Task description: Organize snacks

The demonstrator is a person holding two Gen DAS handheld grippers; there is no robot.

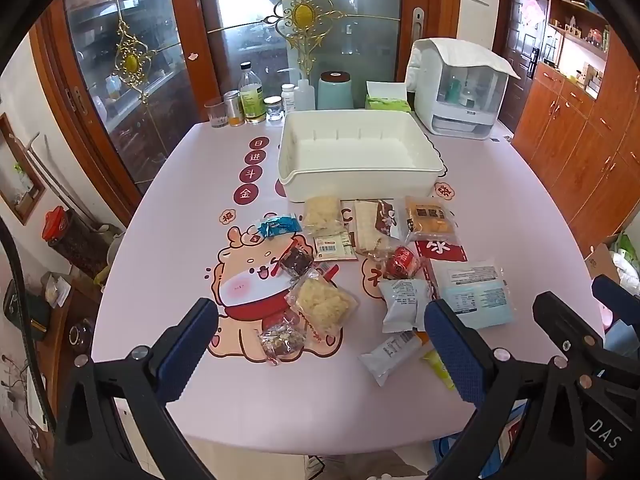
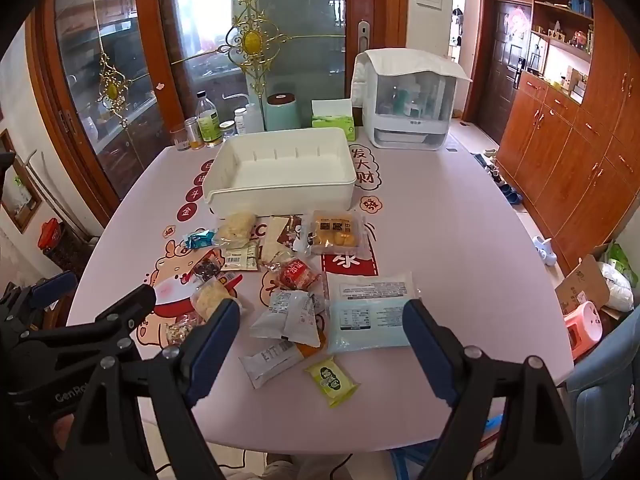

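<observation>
Several wrapped snacks lie scattered on the pink table (image 1: 168,240), in front of an empty white bin (image 1: 360,156) (image 2: 280,172). Among them are a large light-blue packet (image 2: 368,312) (image 1: 476,296), a yellow cake pack (image 2: 336,232), a red-wrapped snack (image 2: 294,274), white sachets (image 2: 288,316) and a small green packet (image 2: 331,378). My left gripper (image 1: 320,344) is open and empty, above the near snacks. My right gripper (image 2: 322,340) is open and empty, above the white sachets. The left gripper also shows at the left of the right wrist view.
Bottles and jars (image 1: 252,100), a teal canister (image 1: 335,90), a green tissue box (image 1: 386,100) and a white covered appliance (image 1: 460,88) stand along the table's far edge. Wooden cabinets (image 2: 580,152) line the right wall. A box and pink stool (image 2: 584,320) are on the floor at right.
</observation>
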